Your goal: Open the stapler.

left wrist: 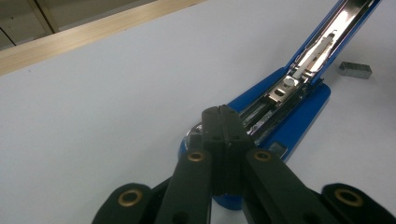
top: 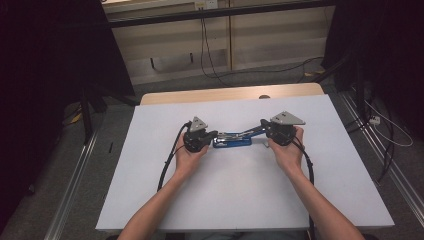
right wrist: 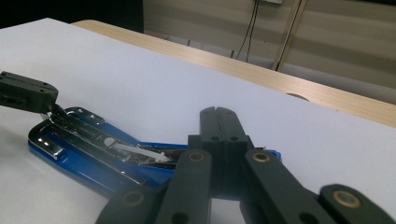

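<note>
Your forearms come in low from the near edge, wrists level. Left hand-held gripper [top: 216,134] has jaws closed together, tips on the blue stapler [top: 232,141] base end, mid surface [top: 240,200]. Right hand-held gripper [top: 263,131] also closed, over the raised stapler arm (staple strip [left wrist: 355,70] lies just beside).

Stapler [top: 231,142] on table [top: 240,195], between both grippers.
</note>
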`<state>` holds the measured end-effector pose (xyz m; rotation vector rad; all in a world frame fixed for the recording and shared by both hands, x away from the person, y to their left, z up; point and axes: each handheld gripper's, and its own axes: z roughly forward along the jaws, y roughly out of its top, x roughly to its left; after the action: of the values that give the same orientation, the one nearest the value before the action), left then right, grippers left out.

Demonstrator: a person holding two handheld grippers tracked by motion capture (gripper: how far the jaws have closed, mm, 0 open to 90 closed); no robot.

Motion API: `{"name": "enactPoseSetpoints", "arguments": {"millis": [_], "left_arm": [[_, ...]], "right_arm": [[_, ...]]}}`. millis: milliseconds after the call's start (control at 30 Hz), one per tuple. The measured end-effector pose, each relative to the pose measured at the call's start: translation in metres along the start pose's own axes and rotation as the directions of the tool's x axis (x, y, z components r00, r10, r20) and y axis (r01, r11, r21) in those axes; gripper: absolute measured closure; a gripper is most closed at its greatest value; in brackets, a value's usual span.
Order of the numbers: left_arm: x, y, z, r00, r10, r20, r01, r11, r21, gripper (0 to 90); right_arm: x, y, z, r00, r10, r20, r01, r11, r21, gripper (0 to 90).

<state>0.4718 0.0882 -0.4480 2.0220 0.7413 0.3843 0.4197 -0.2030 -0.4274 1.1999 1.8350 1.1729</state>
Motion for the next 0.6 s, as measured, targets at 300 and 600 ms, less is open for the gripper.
{"name": "enactPoseSetpoints", "arguments": {"millis": [300, 600], "left_arm": [[0.000, 0.000, 0.000, 1.0000, -0.001, 0.001, 0.001, 1.0000, -0.001, 90.0], [-0.001, -0.001, 0.000, 1.0000, -0.001, -0.002, 0.001, 1.0000, -0.003, 90.0]], "right_arm": [[-0.007, -0.010, -0.004, 0.9999, 0.000, -0.017, 0.000, 1.000, 0.006, 90.0], [-0.013, -0.017, -0.007, 0.9999, 0.009, -0.010, -0.009, 1.000, 0.022, 90.0]]}}
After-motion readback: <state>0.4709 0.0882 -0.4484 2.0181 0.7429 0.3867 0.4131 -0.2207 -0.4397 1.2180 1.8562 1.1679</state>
